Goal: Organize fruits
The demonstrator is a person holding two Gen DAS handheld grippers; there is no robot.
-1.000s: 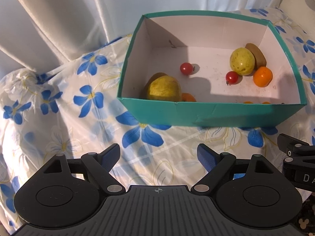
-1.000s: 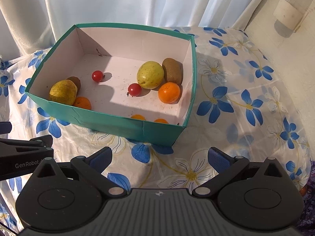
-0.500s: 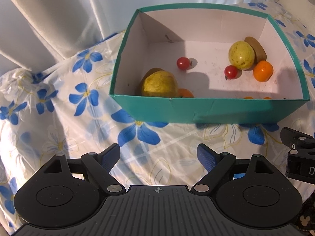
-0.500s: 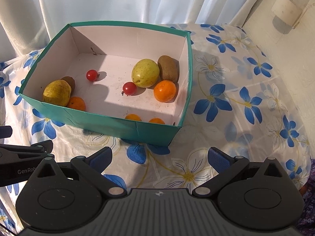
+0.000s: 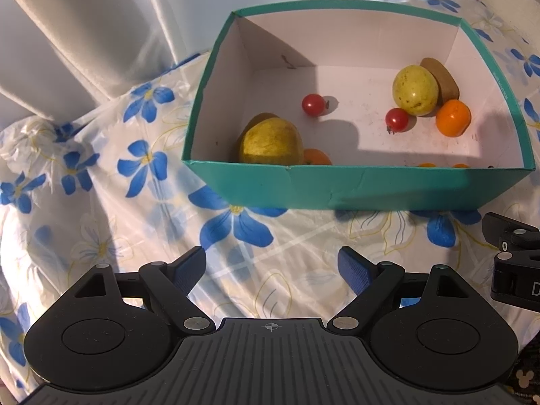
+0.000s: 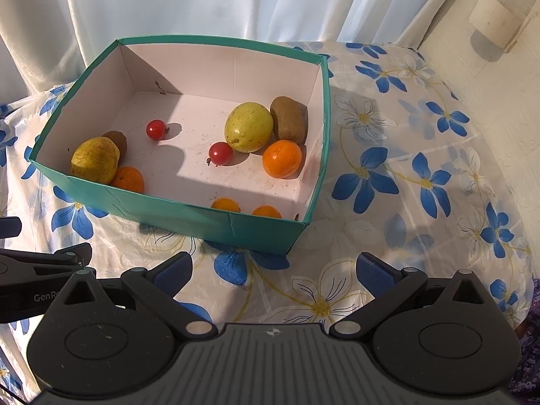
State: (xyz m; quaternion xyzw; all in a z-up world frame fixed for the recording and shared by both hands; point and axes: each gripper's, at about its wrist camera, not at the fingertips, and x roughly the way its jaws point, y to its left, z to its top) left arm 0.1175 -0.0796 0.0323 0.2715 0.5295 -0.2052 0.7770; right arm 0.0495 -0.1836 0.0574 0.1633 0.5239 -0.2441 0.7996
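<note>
Two blue-padded fingers of the left gripper (image 5: pixel 271 266) stand wide apart with nothing between them, held over the flowered tablecloth (image 5: pixel 111 175) just short of the teal box (image 5: pixel 337 189). From the left wrist view the box holds all the fruit. A yellow-green pear (image 5: pixel 270 141) sits in the near left corner against the front wall, with an orange (image 5: pixel 317 158) touching its right side and something brown barely showing behind it. A cherry tomato (image 5: pixel 314 104) lies alone near the middle. Toward the right, a second pear (image 5: pixel 415 90) touches a kiwi (image 5: pixel 443 79) behind it, with another cherry tomato (image 5: pixel 397 119) and a larger orange (image 5: pixel 453 118) just beside it. Two small orange tops peek over the front wall; little of them shows. White curtains (image 5: pixel 84 27) hang behind. Part of the right gripper's black body shows at the right edge.

Seen from the right wrist, the right gripper (image 6: pixel 274 271) is likewise spread open and empty above the cloth, near the box's front right corner. The same fruit shows inside: the left pear (image 6: pixel 95 160) with a kiwi (image 6: pixel 116 140) behind it and an orange (image 6: pixel 128 179) beside it, the lone tomato (image 6: pixel 156 129), the cluster of pear (image 6: pixel 249 127), kiwi (image 6: pixel 289 119), tomato (image 6: pixel 220 154) and orange (image 6: pixel 282 158) near the right wall, and two small oranges (image 6: pixel 225 205) against the front wall. A cream wall (image 6: pixel 489 77) rises on the right.
</note>
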